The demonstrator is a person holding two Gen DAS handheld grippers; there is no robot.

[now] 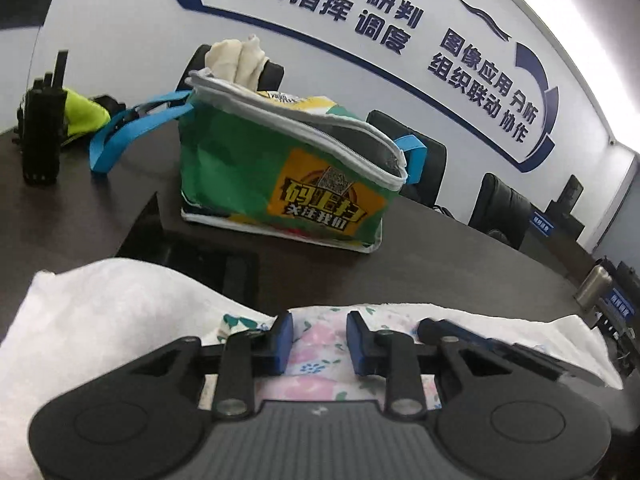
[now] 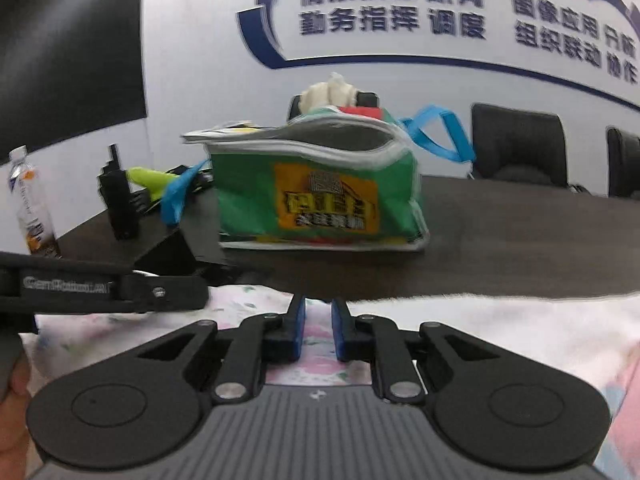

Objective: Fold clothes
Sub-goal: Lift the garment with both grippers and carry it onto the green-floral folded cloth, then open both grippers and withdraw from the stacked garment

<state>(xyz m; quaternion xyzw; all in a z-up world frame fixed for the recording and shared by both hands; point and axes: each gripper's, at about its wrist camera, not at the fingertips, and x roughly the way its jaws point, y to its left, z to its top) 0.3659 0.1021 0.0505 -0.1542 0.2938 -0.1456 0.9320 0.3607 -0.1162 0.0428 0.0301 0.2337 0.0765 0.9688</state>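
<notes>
A white garment with a pink and green flower print (image 1: 316,356) lies on the dark table, its plain white inside (image 1: 100,312) turned up at the left. My left gripper (image 1: 320,338) is open, its blue pads either side of a fold of the floral cloth. In the right wrist view the same garment (image 2: 500,332) spreads across the near table edge. My right gripper (image 2: 319,328) has its pads a narrow gap apart over floral cloth; I cannot tell if it pinches it. The left gripper's black arm (image 2: 100,286) reaches in from the left.
A green and yellow zipped bag with blue straps (image 1: 288,184) (image 2: 320,200) stands open on the dark table (image 1: 440,256). A black radio (image 1: 40,128), a yellow-green cloth (image 1: 82,114) and a bottle (image 2: 32,208) sit at the left. Black chairs (image 2: 520,144) line the far side.
</notes>
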